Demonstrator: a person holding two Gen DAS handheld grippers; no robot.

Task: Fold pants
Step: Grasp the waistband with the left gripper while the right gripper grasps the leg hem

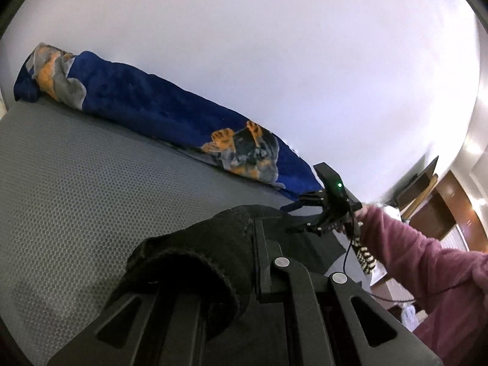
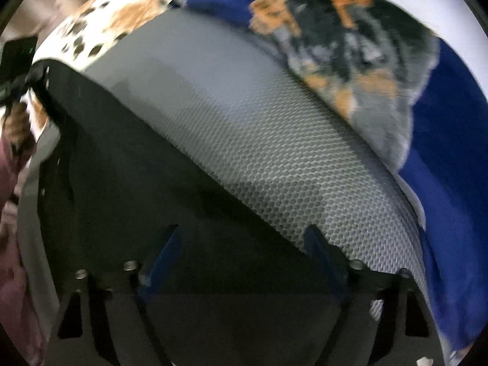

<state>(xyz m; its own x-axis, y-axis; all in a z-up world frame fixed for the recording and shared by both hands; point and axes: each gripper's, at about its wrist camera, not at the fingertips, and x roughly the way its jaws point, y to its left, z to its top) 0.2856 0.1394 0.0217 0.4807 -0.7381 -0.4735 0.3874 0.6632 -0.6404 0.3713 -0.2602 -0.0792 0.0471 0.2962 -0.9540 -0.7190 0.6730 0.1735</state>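
Observation:
The black pants [image 1: 195, 262] are bunched over my left gripper [image 1: 254, 238], which is shut on the pants' edge and holds it above the grey mesh mat [image 1: 76, 183]. In the right wrist view the pants [image 2: 128, 189] lie dark and flat across the mat [image 2: 259, 158]. My right gripper [image 2: 241, 244] is open, its blue-padded fingers [image 2: 164, 250] spread wide just over the pants' edge. The right gripper also shows in the left wrist view [image 1: 294, 216], held by a hand in a pink sleeve, its jaws apart.
A rolled blue blanket with a dog print [image 1: 158, 103] lies along the mat's far edge against a white wall; it also shows in the right wrist view [image 2: 381, 70]. A white spotted cloth [image 2: 100, 21] lies beyond the mat. Wooden furniture [image 1: 433, 201] stands at right.

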